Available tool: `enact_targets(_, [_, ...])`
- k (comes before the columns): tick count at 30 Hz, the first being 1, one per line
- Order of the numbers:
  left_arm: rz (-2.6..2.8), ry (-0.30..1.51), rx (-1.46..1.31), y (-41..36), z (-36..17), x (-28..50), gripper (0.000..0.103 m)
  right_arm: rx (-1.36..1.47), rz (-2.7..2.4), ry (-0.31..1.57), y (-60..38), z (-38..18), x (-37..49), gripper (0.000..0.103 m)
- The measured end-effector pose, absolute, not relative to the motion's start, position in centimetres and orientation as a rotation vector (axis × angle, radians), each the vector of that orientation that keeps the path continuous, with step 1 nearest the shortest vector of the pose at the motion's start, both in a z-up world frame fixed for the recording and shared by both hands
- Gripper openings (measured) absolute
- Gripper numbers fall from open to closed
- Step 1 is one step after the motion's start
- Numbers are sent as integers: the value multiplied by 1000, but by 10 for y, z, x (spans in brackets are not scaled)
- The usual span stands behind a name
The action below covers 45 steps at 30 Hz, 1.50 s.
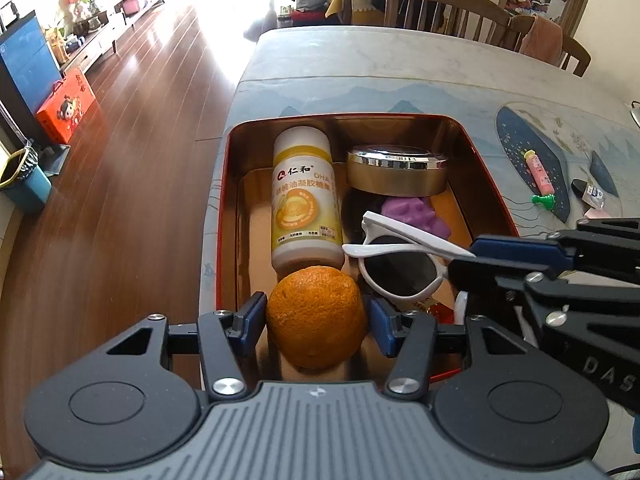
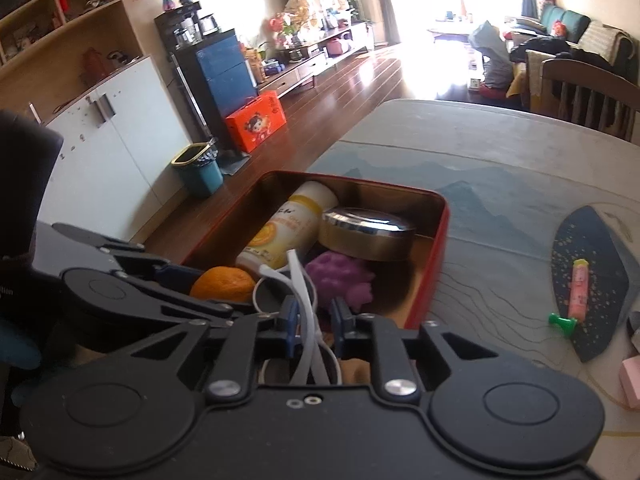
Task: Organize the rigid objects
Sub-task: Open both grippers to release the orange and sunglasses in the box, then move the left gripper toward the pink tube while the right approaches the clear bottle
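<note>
Left wrist view: left gripper (image 1: 316, 316) clamps the round orange fruit (image 1: 316, 316) inside the red metal tin (image 1: 486, 168). Right gripper (image 2: 314, 320) — pads loose around white-framed sunglasses (image 1: 394, 264) — beside the yellow-labelled white bottle (image 1: 306, 200).

both wrist fisheyes close above, tilted down into red tin (image 1: 486, 168) on bench (image 1: 360, 64); left from near end, right from right side.
</note>
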<state>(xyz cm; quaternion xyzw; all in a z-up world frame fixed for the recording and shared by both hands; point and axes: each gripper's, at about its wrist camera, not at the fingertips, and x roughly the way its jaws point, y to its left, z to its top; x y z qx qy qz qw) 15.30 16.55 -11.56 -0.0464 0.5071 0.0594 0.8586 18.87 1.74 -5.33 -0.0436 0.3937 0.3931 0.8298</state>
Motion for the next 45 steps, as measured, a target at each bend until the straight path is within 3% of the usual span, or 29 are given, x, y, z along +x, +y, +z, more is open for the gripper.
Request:
enact_targets(20, [106,954,-122,160,-79,137,65,8,782,780,-14,-34,181,39])
enact_targets(45, [42,767,-98,94,-32,135,80,68,651,665,-101,-5,168,86])
